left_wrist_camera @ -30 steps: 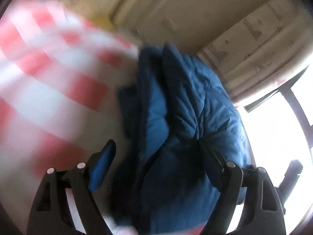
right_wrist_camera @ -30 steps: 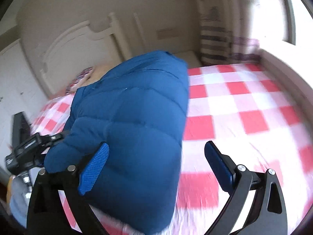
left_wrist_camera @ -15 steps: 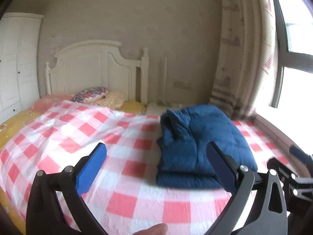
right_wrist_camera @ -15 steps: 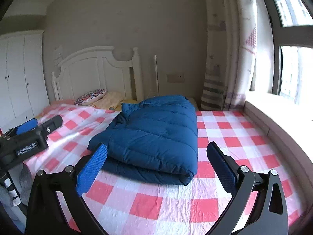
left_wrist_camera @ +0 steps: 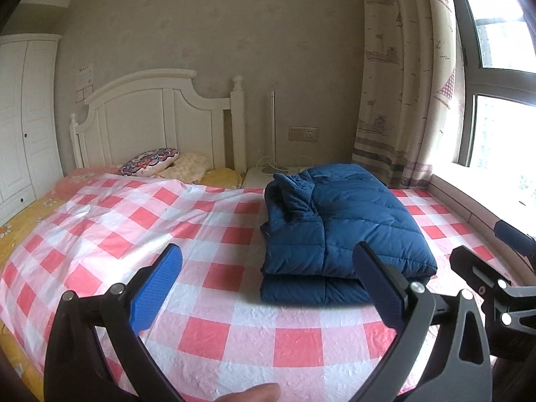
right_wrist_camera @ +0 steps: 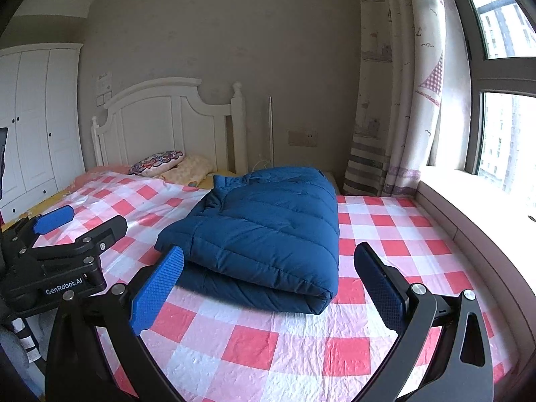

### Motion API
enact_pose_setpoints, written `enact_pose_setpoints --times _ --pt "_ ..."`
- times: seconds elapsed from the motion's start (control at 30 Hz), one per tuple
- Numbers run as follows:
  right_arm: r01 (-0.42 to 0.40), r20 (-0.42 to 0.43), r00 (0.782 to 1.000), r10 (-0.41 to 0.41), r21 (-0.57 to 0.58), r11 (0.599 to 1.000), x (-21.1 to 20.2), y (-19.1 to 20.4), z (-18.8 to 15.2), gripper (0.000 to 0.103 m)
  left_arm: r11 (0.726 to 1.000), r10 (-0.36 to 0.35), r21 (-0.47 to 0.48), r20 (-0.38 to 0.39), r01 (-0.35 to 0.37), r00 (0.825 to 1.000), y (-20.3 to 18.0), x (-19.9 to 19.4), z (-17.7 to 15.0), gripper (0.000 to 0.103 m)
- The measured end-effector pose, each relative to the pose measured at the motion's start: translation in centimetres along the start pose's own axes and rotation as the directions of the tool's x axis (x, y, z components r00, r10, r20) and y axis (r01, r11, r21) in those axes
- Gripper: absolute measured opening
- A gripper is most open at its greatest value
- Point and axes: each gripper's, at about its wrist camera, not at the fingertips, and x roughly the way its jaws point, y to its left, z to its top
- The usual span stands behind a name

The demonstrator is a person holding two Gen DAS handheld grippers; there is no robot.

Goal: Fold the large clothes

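Left gripper: our left gripper [left_wrist_camera: 268, 268] hangs above the near part of the bed with its blue-padded jaws spread wide and nothing between them. A second ago the same jaws were down against the blue jacket; now they are clear of it.

Right gripper: our right gripper [right_wrist_camera: 269, 269] is also spread wide and empty, level with the left one. It too stood much closer over the padding a second ago and has since backed away.

A fingertip: at the bottom edge of the left view we see what looks like the tip of a finger [left_wrist_camera: 254, 394], though it is cut off by the frame.

Blue jacket: the quilted jacket [right_wrist_camera: 268, 224] lies folded into a thick, doubled rectangle on the right half of the bed, towards the window, well apart from both grippers. Its folded edge faces us; looser collar or hood fabric bunches at its far left corner.

Bed: a red, pink and white checked sheet [left_wrist_camera: 140, 231] covers it, with pillows [left_wrist_camera: 150, 162] at the far white headboard [left_wrist_camera: 157, 114].

What the change means: both grippers have let go and drawn back, so we judge this fold finished and the garment left to rest.
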Motion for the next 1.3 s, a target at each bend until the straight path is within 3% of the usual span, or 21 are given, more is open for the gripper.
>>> enact_pose_setpoints --times 1.3 --pt "-0.017 -0.039 0.999 0.017 0.005 1.000 0.3 -0.1 -1.1 0.098 1.000 0.011 -0.018 -0.032 -0.012 0.999 0.5 -0.4 -0.7 0.101"
